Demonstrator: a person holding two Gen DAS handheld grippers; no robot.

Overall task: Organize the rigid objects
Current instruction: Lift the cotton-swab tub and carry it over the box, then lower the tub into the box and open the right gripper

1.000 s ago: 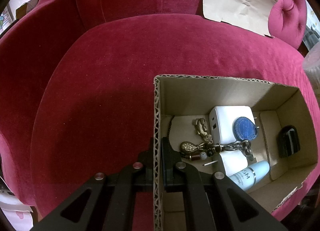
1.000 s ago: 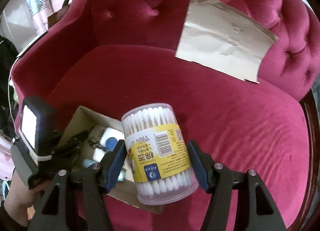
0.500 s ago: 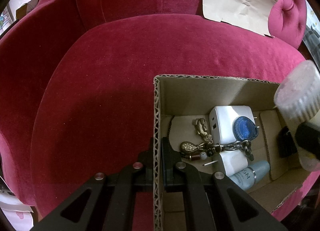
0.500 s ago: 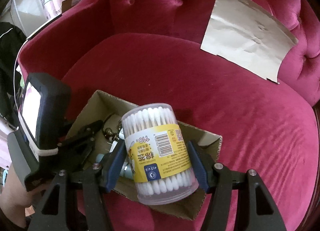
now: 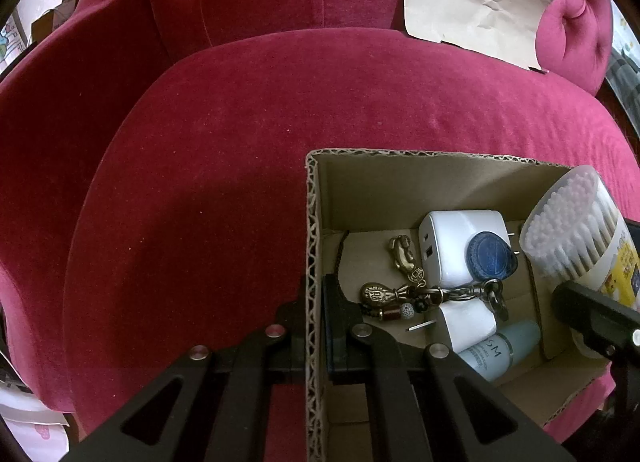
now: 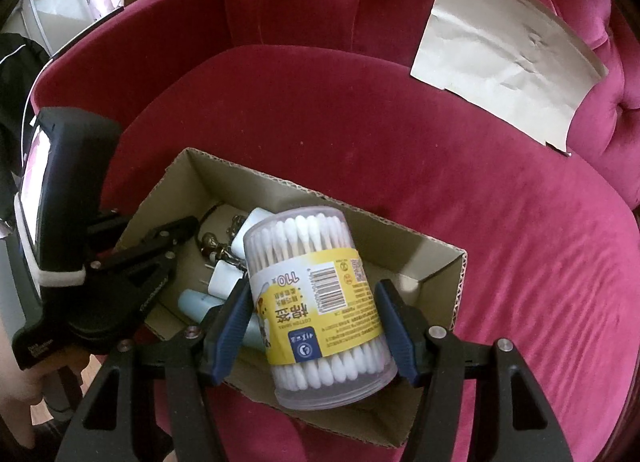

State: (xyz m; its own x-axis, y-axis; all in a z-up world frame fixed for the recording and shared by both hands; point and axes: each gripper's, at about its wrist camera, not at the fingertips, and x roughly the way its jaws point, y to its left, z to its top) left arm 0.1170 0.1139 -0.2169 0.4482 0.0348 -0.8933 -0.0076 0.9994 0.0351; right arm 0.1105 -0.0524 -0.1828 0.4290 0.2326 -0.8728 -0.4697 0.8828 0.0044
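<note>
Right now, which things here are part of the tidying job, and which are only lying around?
Part of the job:
- cotton swab tub, held by the right gripper over the box
- cardboard box, its wall pinched by the left gripper
- already inside: white charger, blue tag, keychain, pale blue bottle

Only lying around:
- sheet of brown paper
- red armchair
</note>
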